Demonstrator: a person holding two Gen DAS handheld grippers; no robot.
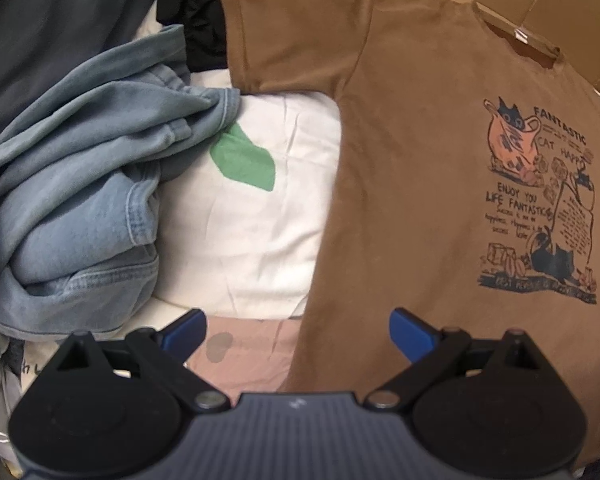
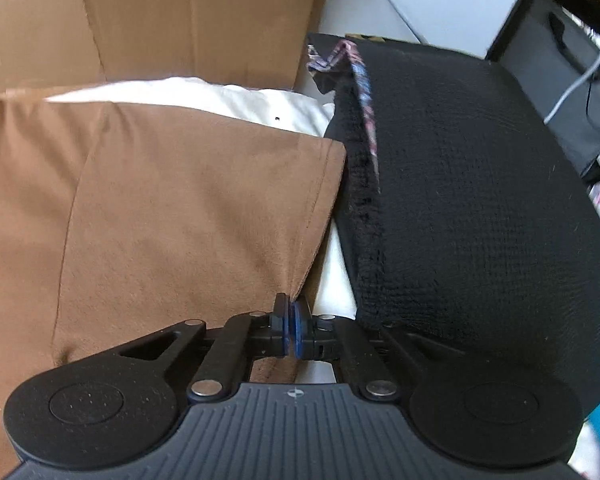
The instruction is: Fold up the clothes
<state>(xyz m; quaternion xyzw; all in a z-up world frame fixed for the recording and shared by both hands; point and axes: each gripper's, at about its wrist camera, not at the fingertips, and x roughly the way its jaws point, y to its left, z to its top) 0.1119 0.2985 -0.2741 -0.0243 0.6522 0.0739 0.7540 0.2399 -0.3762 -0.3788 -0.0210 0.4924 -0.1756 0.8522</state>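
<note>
A brown T-shirt (image 1: pixel 412 184) with a cat print lies spread flat, print up, over white bedding. Its side edge runs down between the fingers of my left gripper (image 1: pixel 298 330), which hangs open above it with the blue pads wide apart and nothing gripped. In the right wrist view, one short sleeve of the brown T-shirt (image 2: pixel 188 216) lies flat. My right gripper (image 2: pixel 291 320) is shut on the sleeve's lower corner, where the cloth bunches into the blue pads.
A heap of light blue denim clothes (image 1: pixel 80 184) lies left of the shirt, on a white cloth with a green patch (image 1: pixel 244 160). A cardboard box (image 2: pixel 148 16) stands behind the shirt. A black knitted garment (image 2: pixel 472 200) lies just right of the sleeve.
</note>
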